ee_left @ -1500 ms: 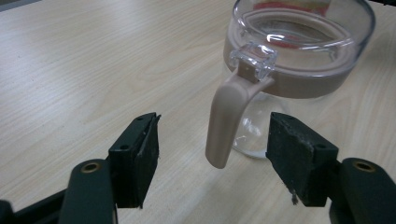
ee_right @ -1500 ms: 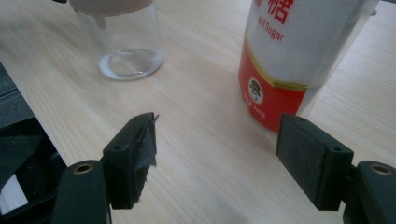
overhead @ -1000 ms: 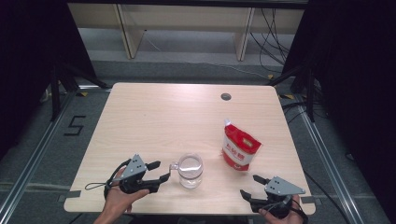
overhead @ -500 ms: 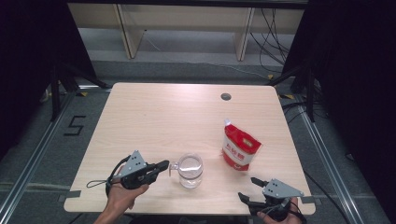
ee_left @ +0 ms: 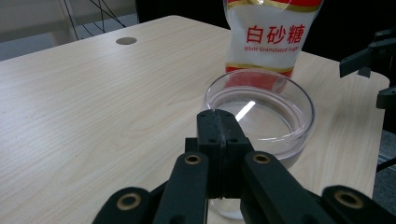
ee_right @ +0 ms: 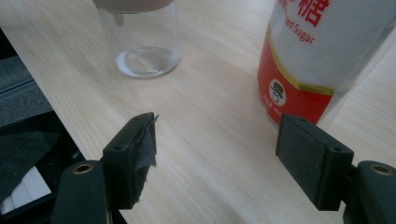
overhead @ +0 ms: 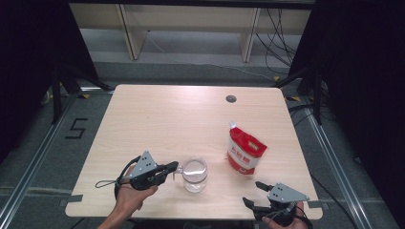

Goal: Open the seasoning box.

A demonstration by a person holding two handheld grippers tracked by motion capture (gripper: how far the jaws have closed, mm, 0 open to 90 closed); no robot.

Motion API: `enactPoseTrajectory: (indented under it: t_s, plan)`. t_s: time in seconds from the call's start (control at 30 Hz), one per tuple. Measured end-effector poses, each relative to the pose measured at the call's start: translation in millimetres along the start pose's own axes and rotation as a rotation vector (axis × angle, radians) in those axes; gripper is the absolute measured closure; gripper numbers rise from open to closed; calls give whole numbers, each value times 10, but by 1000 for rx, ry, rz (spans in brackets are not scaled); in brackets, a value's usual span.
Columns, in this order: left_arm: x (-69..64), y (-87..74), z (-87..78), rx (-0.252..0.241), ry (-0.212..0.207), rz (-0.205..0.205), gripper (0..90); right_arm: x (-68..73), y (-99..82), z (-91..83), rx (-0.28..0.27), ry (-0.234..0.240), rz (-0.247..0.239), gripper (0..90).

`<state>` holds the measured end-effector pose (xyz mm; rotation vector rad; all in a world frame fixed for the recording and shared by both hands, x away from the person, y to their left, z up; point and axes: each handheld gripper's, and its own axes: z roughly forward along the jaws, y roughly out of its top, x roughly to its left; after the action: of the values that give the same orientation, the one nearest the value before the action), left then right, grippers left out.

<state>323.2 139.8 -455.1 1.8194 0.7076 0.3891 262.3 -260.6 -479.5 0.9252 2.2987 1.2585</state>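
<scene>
The left gripper (overhead: pixel 173 168) is pinched tight on the handle of the glass cup (overhead: pixel 195 174), right at its tip.

The cup looks empty and could tip or slip if pulled fast. The sugar bag (overhead: pixel 245 151) stands closed, just ahead of the right gripper (overhead: pixel 255 194), whose jaws are wide apart, holding nothing.

I'm looking at a lab recording bay: black curtains (overhead: pixel 28 71) at nine and three o'clock, metal floor rails (overhead: pixel 33 157) framing the desk (overhead: pixel 157 124), a taped number (overhead: pixel 76 129) on the floor, loose cables (overhead: pixel 282 28) and bare shelving (overhead: pixel 191 24) at twelve.
</scene>
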Motion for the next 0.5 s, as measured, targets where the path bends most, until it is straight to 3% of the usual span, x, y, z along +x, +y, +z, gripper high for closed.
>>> enactPoseTrajectory:
  t_s: [0.1, 0.17, 0.3, 0.4, 0.5]
  plan:
    - [5, 2, -2, 2, -1, 9, 890, -7, 4, 5, -12, -11, -18, 298]
    - [6, 0, -2, 0, 1, 1, 890, 21, 5, 1, 1, -7, 16, 298]
    - [6, -5, 0, -3, 0, -7, 890, 13, 21, 34, -11, 14, -28, 329]
    - [18, -5, 4, -6, -1, 5, 890, 41, 39, 58, -7, 42, -14, 329]
    - [16, -6, 4, -6, 1, 7, 890, 54, 61, 84, -12, 33, -38, 329]
